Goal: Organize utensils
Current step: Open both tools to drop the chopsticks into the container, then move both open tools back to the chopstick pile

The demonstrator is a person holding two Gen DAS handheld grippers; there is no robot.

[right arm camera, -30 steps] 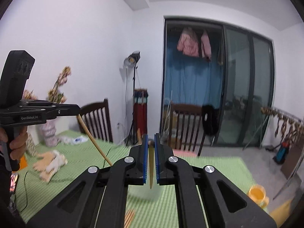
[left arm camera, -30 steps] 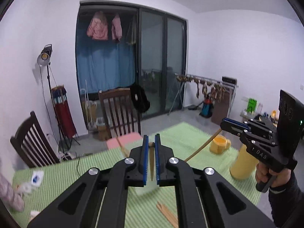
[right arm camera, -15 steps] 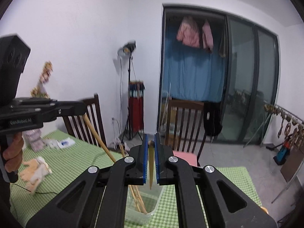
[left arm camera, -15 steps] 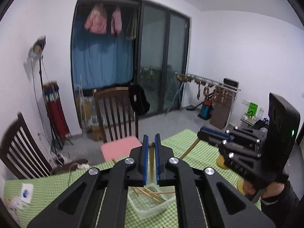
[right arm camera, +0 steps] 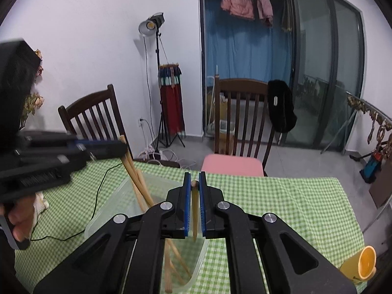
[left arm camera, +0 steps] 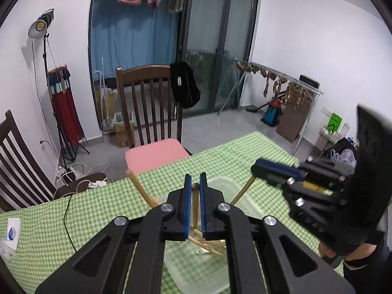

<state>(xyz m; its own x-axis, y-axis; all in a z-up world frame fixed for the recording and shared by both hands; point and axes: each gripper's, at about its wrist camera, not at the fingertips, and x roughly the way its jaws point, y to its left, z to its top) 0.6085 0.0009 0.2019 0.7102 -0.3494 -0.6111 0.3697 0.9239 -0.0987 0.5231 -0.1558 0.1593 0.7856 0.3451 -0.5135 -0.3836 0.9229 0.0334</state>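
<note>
Left gripper is clamped on a wooden chopstick that stands between its blue pads, tip down over the clear plastic container on the green checked tablecloth. Right gripper pinches its own chopstick the same way, hanging over that container's near end. More chopsticks lie inside. Beyond the table stands a chair with a pink seat.

White walls, grey floor, dark wooden chair, glass sliding doors, studio lamp lit
</note>
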